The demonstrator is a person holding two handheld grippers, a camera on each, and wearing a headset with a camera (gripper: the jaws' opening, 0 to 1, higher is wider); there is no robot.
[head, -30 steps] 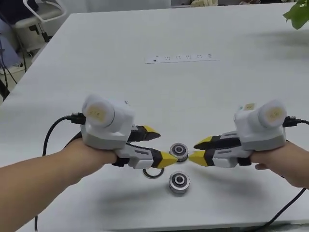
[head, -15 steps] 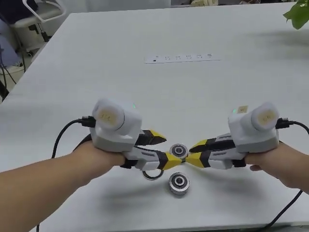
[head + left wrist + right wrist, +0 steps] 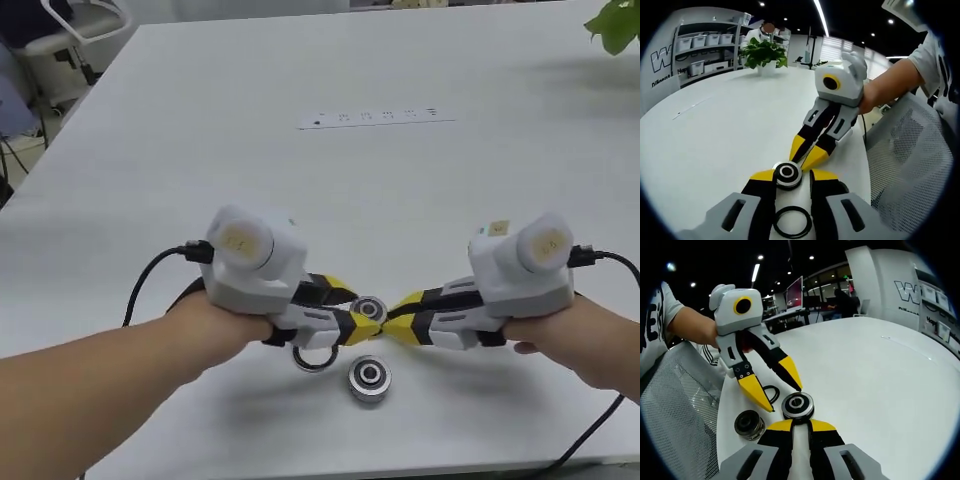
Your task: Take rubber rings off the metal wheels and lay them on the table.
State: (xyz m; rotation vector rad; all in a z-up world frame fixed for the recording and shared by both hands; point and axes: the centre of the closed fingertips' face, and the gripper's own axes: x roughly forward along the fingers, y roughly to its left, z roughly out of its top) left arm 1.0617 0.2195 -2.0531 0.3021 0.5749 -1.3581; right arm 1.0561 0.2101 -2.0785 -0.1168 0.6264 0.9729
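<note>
Left gripper [image 3: 793,176] around metal wheel [image 3: 787,174], wall "W" [image 3: 659,59]

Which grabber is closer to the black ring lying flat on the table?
Left. The black ring lies right beside the left gripper, just behind its tips. The right gripper sits on the far side of the wheel, farther from the ring.

Left hand-held gripper [image 3: 356,310] and right hand-held gripper [image 3: 398,318] closer around wheel [image 3: 368,309]
</note>
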